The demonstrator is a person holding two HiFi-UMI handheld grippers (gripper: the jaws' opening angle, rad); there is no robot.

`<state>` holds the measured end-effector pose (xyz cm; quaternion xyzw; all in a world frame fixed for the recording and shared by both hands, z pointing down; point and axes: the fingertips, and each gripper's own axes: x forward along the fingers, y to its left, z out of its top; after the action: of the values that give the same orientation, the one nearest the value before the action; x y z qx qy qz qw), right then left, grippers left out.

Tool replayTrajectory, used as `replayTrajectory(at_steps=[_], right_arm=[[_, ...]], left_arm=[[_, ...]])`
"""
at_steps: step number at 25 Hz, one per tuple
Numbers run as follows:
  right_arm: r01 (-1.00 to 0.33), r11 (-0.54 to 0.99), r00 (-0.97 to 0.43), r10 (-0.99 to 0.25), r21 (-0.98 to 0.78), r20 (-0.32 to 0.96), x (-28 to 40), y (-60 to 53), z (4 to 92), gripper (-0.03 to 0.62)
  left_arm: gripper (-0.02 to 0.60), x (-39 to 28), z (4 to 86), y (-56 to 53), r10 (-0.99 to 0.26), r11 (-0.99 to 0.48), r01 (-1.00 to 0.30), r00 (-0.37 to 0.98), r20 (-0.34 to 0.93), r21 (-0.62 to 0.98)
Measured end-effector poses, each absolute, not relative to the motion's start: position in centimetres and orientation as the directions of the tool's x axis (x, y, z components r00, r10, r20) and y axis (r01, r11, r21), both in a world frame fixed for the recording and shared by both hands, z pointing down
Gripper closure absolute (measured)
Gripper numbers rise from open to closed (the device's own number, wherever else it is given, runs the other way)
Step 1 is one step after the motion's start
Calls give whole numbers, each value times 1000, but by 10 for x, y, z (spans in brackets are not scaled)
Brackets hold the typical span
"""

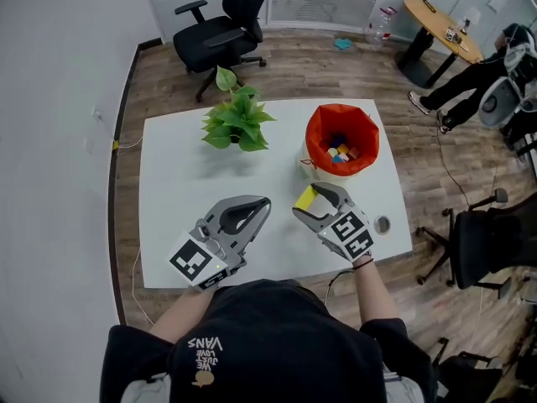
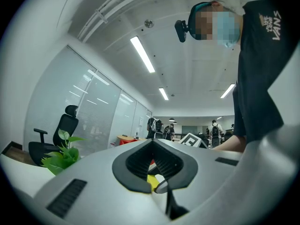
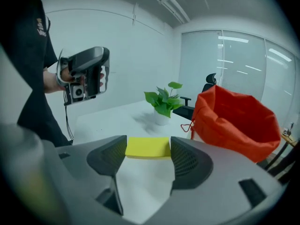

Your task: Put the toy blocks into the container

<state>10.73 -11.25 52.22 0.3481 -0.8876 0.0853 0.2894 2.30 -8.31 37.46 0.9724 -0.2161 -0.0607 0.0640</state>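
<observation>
Dark cap [image 1: 252,342] of the person, with pale print, fills the near edge of the head view.

Left gripper [image 1: 264,203], one: grey, on the near left of the table. Its fingers are closed tip to tip around an empty hollow and grip nothing. It lies well apart from the container.

Right gripper [image 1: 307,200], one: grey, near centre-right. Its fingers are part-way open and clamped on the flat yellow rectangular toy block [image 1: 304,196]. The right gripper view shows this block [image 3: 147,147] bridging the gap between the finger pads, long axis crosswise from pad to pad, clear of the table.

Orange fabric-lined round container [image 1: 317,137], one: on the far right of the table, mouth open upward. It lies beyond the right gripper and slightly to the right; in the right gripper view it stands ahead and to the right of the fingers. The right gripper is the nearer of the two, so the carry looks likely to run forward and rightward over the rim.

Small coloured toy blocks [image 1: 340,152], several, already lie at the container's bottom; an exact count cannot be made. No other loose block shows on the table.

White rectangular table [image 1: 185,191], one.

Green leafy potted plant [image 1: 237,120], one: far centre-left, beside the container, not touching it.
</observation>
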Motion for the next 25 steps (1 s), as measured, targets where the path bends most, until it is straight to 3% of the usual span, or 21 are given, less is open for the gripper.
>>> replayTrajectory(at_steps=[12, 25], right_arm=[[-733, 671, -561, -692, 117, 454, 149, -136, 440, 295], [-819, 555, -438, -767, 145, 469, 206, -197, 432, 295]], left_arm=[[571, 46, 376, -80, -374, -922, -358, 922, -98, 146], [571, 55, 369, -82, -379, -922, -365, 919, -106, 129]])
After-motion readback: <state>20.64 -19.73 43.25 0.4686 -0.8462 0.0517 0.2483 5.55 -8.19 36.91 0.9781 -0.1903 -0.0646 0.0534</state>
